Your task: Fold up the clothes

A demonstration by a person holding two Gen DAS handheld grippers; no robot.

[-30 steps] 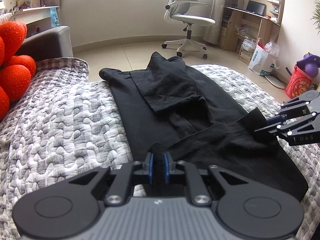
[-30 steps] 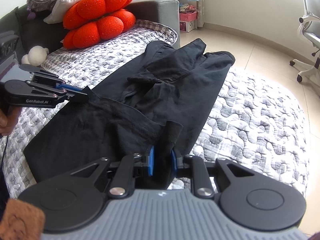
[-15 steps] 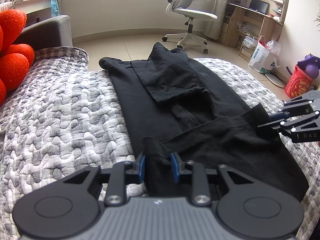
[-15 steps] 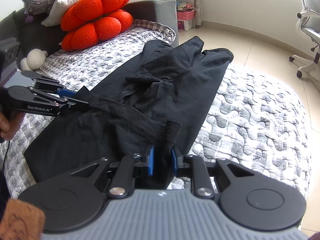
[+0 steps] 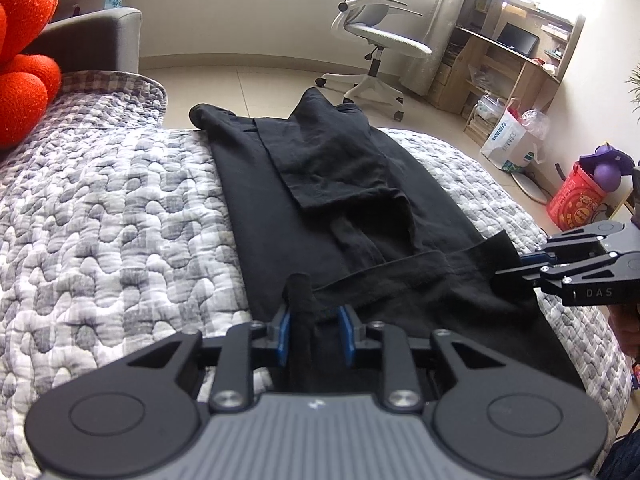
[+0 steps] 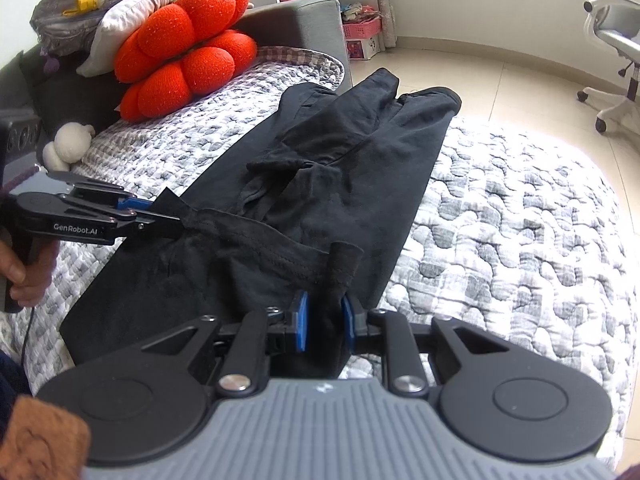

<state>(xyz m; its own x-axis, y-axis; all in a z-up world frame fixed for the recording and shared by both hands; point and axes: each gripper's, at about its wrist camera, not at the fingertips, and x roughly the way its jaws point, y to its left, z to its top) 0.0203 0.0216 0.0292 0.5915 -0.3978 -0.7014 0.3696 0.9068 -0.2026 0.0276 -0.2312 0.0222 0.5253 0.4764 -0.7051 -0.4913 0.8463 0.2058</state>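
step: folding hem of black garment (image 5: 344,208) lying on bed (image 5: 120,216) | left gripper (image 5: 314,330) closing, cloth between, loose | right gripper (image 6: 325,322) pinching hem corner | next: carry hem toward collar together

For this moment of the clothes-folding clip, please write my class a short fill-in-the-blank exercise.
1. The garment being folded is ____ in colour.
2. It lies on a grey and white ____ cover.
3. The right gripper pinches the garment's ____ hem.
4. Behind the left gripper sits a flower-shaped cushion coloured ____.

Missing words: black; quilted; near; red
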